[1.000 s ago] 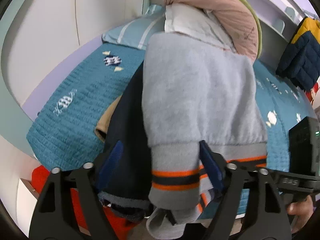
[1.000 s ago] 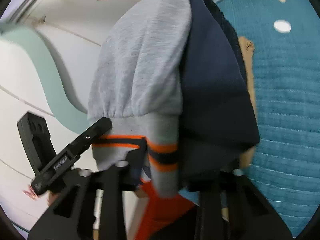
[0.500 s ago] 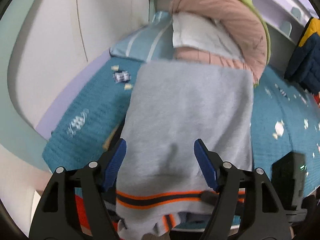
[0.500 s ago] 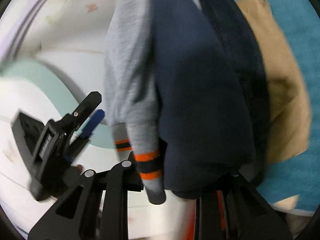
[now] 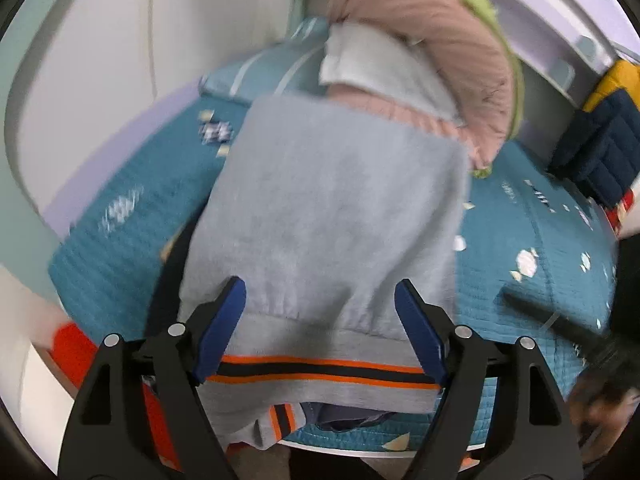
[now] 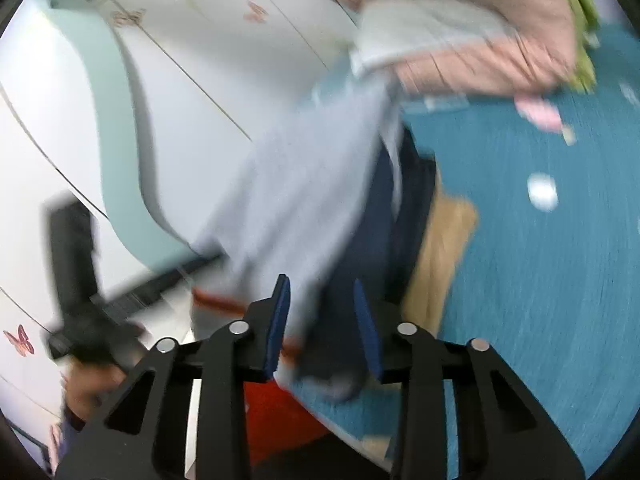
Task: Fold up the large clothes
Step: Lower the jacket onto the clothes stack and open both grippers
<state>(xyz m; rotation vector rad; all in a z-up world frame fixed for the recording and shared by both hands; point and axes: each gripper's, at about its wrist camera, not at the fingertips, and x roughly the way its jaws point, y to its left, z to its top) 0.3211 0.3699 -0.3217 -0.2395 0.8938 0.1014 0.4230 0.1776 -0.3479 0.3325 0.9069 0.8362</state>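
Lying folded on the bed (image 5: 528, 248) so its hem faces the person, the sweater (image 5: 332, 216) sits beneath both spread-jawed grippers, left (image 5: 320, 320) and right (image 6: 322, 320), neither pinching cloth.

Teal bedspread (image 5: 532, 240) — striped pillow (image 5: 264, 76)

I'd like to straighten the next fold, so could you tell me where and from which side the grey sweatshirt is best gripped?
Grip the grey sweatshirt at its ribbed hem with the orange and dark stripes. That band is thick, runs straight across at the near edge of the bed and hangs slightly over it. Coming from the near side, the open left gripper could probably close on one end of the band.
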